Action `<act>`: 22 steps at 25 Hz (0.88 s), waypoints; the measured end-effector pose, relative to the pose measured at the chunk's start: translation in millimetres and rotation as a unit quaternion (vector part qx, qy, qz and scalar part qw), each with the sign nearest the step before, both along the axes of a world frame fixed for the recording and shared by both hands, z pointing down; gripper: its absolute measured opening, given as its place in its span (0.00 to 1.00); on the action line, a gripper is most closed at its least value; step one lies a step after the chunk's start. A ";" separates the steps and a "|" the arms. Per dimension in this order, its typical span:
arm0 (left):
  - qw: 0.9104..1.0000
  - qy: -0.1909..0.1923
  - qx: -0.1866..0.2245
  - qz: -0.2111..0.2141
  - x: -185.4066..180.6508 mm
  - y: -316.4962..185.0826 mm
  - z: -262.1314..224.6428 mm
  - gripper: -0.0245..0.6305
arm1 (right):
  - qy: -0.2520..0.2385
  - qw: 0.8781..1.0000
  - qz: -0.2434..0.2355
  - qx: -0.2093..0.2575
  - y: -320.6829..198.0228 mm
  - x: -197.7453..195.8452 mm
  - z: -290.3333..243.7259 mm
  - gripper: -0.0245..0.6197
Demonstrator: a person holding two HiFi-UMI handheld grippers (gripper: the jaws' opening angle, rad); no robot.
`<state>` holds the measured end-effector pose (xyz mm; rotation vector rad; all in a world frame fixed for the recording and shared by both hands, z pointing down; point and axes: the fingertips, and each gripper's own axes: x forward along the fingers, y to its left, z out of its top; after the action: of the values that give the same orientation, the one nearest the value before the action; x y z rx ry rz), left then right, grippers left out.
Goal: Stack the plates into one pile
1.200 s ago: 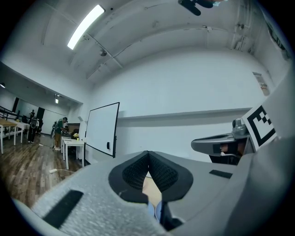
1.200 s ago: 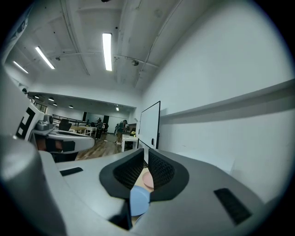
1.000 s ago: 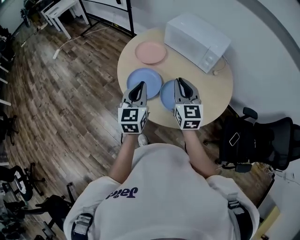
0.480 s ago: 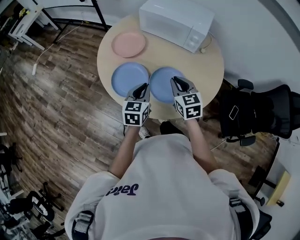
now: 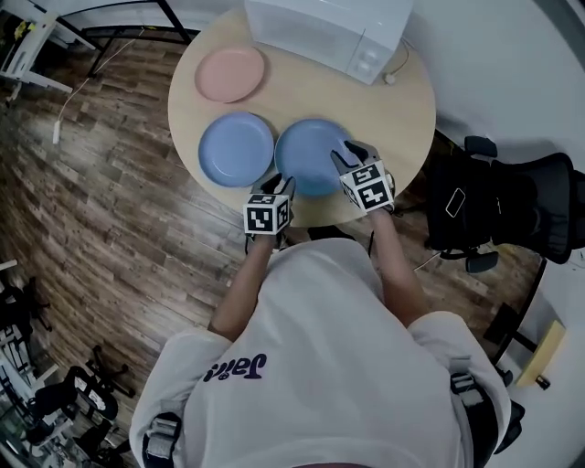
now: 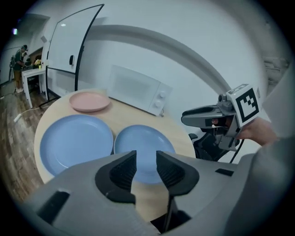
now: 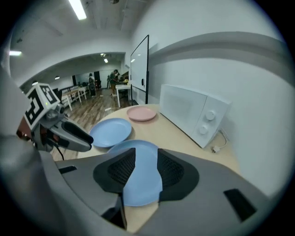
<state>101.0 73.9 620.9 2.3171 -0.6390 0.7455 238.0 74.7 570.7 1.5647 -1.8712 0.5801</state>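
An open-plan office area is indicated. A black swivel chair (image 5: 512, 215) is placed beside a round wooden table (image 5: 315, 87) carrying a white microwave (image 5: 320, 26). A black-framed whiteboard (image 6: 69, 46), a white desk (image 6: 36, 69), wood-plank flooring (image 5: 110, 228) and ceiling strip lights (image 7: 76, 8) are visible.

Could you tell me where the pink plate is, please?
In the head view, the pink plate sits far left on the table, beside the microwave.

table (image 5: 416, 101): left plate (image 5: 237, 149) just beside right plate (image 5: 309, 154) | far plate (image 5: 230, 74) behind left plate | microwave (image 5: 324, 23) rearmost
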 end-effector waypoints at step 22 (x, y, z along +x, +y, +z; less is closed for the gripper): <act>0.972 0.006 -0.150 -0.180 -13.0 -20.1 95.2 0.39 | -0.144 0.970 0.124 -0.151 23.6 79.0 156.8 0.35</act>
<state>88.0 53.7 716.1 1.8614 -0.8498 0.6071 317.0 98.2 727.4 1.5801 -1.6946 1.2012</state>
